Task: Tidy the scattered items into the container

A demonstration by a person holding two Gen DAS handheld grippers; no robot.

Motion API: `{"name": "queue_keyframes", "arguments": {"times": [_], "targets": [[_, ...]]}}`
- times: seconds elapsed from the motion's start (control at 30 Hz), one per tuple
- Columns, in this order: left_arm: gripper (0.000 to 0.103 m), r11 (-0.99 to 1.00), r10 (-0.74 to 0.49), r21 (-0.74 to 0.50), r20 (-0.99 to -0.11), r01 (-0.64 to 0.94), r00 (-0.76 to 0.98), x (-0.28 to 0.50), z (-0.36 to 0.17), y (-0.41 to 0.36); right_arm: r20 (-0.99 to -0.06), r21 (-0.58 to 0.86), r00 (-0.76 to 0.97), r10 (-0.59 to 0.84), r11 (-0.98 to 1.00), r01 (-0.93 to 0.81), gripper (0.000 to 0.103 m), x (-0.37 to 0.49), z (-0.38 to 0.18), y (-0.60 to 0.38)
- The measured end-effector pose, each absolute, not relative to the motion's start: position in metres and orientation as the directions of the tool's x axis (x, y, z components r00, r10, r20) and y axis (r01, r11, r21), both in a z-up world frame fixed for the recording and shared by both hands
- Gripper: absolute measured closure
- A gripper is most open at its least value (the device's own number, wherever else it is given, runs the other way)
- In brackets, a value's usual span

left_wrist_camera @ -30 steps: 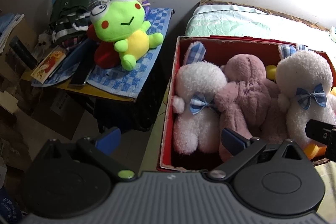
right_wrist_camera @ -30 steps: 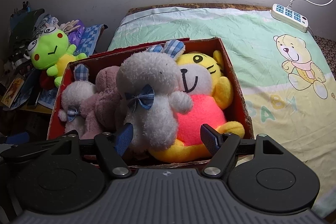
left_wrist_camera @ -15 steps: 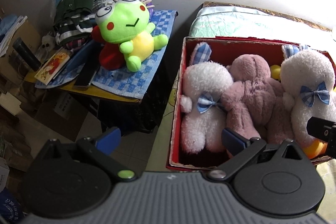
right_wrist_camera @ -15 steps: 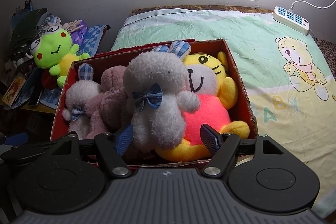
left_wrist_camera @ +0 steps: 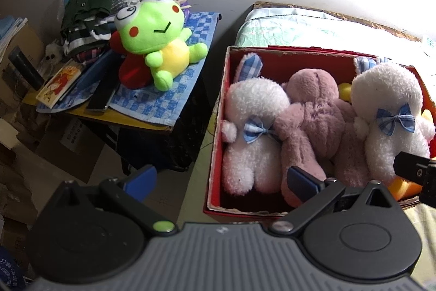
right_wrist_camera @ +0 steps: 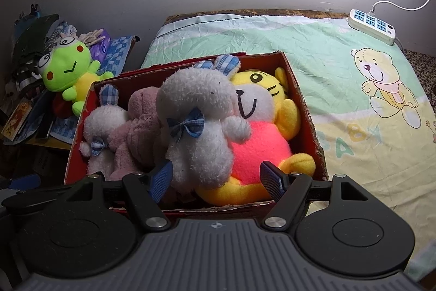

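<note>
Sitting on the bed sheet (right_wrist_camera: 354, 89) is the red box (right_wrist_camera: 306, 111), the landmark here, w/ four plush toys packed inside: a small white bunny (left_wrist_camera: 253, 138) w/ blue bow against the box's left wall, a pink plush (left_wrist_camera: 318, 124) next to it, a bigger white bunny (right_wrist_camera: 201, 132) w/ blue bow near the middle, and a yellow tiger (right_wrist_camera: 261, 135) in a pink-red shirt filling the box's right side. The toys press against each other; the checked ears of both bunnies stick up toward the box's far wall. Left gripper (left_wrist_camera: 220, 180) hovers over the box's near left corner, jaws spread wide, nothing between them; one blue pad hangs outside the box over the floor gap, the other over the pink plush. Right gripper (right_wrist_camera: 218, 180) hovers at the box's near edge, jaws wide apart too, gripping nothing; pads sit in front of the big bunny and tiger, contact not evident. Well left of the box, outside it, a green frog plush (left_wrist_camera: 160, 37) lies on a blue checked cloth (left_wrist_camera: 152, 100) on a cluttered side table. Beyond the box to the right, a power strip (right_wrist_camera: 372, 25) rests at the sheet's far corner.
</note>
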State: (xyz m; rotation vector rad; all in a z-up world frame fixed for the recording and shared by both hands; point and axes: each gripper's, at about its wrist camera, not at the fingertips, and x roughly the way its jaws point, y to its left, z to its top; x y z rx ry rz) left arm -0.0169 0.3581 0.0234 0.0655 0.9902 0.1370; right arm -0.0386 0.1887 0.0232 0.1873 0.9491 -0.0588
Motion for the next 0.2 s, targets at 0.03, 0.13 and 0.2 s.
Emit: {"name": "queue_keyframes", "arguments": {"times": [0.03,0.13,0.2], "targets": [[0.002,0.990,0.144,0.118,-0.826,-0.083,0.546,-0.0179,0.0239,0.3576,-0.811,0.133,0.584,0.031,0.982,0.132,0.030,-0.0395,0.0234,0.1886],[0.002,0.990,0.143,0.120,-0.819,-0.078,0.556,-0.0197,0.0251,0.3559,-0.808,0.132,0.589,0.028,0.982,0.134,0.030,-0.0420,0.0244,0.1885],[0.002,0.991,0.133,0.113,-0.820,-0.070,0.556,-0.0205,0.0257,0.3550,-0.806,0.133,0.591,0.027,0.982,0.137,0.030,-0.0434,0.0250,0.1879]]}}
